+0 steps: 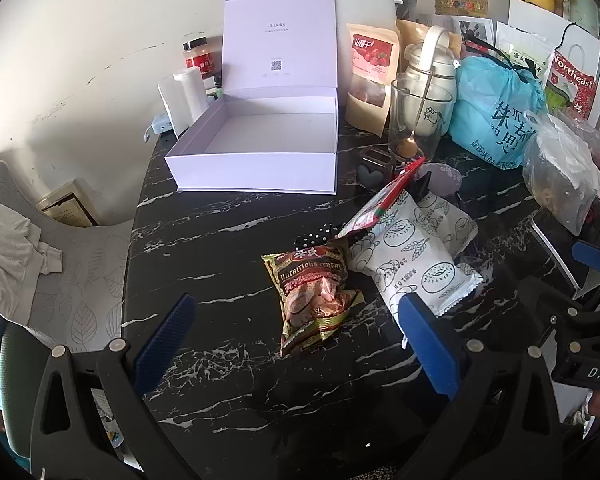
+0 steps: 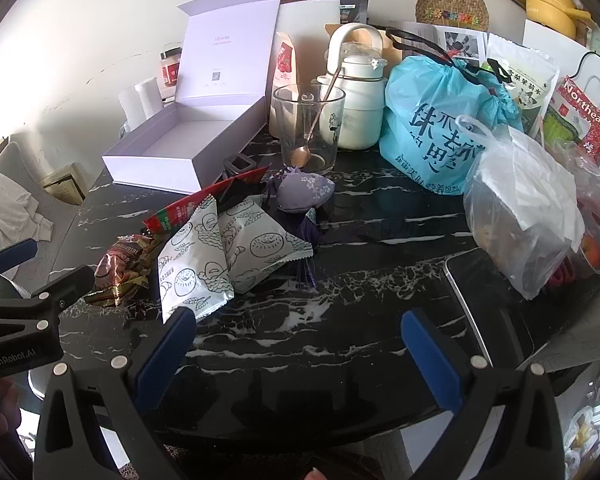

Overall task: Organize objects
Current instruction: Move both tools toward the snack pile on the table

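Nothing is held yet: the left gripper (image 1: 296,332) is seen with its blue pads spread wide above the black marble table (image 1: 228,240), and the right gripper (image 2: 300,344) is likewise parted and empty over bare tabletop. The opening step is judged to be in hand, a first pick lined up but not made. The brown cereal packet (image 1: 312,292) lies flat just ahead of the left gripper, between its pads in the left wrist view, with two white printed pouches (image 1: 416,260) touching it on the right and a red-edged sachet (image 1: 384,200) leaning over them. Behind, well apart from the pile, the white gift box (image 1: 260,140) stands with lid raised and its tray empty, so it is taken as the likely destination. A purple fabric sachet (image 2: 304,192) is tucked behind the pouches; whether it touches them cannot be told. For the next move, the left gripper would need to be lowered around the crinkled packet's narrow width, closed gently, then lifted clear of the overlapping pouches. The glass cup (image 2: 308,128) with its spoon, near the box, should be avoided.
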`<state>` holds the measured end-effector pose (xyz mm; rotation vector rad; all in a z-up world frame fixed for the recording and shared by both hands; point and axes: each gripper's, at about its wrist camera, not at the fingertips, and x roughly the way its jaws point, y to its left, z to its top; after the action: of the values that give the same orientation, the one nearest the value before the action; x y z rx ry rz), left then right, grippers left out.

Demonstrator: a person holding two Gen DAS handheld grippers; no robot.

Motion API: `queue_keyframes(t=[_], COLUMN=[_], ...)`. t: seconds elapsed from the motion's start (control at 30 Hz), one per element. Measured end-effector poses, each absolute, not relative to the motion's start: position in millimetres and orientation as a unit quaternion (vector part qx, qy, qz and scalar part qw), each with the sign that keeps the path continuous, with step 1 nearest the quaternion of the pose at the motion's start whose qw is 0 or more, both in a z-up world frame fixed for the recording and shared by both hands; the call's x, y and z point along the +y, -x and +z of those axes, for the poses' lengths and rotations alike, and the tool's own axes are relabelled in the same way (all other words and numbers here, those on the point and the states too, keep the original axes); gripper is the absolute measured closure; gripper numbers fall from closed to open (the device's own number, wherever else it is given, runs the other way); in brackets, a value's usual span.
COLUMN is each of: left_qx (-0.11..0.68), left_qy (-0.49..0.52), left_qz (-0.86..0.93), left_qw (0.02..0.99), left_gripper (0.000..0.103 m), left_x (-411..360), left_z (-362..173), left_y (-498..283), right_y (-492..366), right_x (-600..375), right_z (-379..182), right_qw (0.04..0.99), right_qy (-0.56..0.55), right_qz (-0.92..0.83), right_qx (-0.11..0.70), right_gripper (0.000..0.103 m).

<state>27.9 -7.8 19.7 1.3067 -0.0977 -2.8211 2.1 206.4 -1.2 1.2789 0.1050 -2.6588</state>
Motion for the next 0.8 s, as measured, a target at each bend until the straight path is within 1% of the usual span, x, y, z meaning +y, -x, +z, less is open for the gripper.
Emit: queue_keyframes(t=[0.53, 0.8], left_qx=[-0.027, -0.019], left_qy=[-0.424, -0.434], left_qz=[-0.905, -0.901], left_qw=[0.017, 0.016], left_gripper=[0.001, 0.001], left_x=[-12.7, -15.1], left_z=[20.1, 11.7], left_y=[-26.0, -21.4], right_y=[-1.0, 3.4], right_x=[204.0, 200.0], right_z=[-1.4, -7.5], right_qw=[0.106, 0.121], right_qy=[-0.430, -0.436], right_qz=[-0.896, -0.891], right_qx=[0.038, 0.037], right_gripper=[0.001, 0.001])
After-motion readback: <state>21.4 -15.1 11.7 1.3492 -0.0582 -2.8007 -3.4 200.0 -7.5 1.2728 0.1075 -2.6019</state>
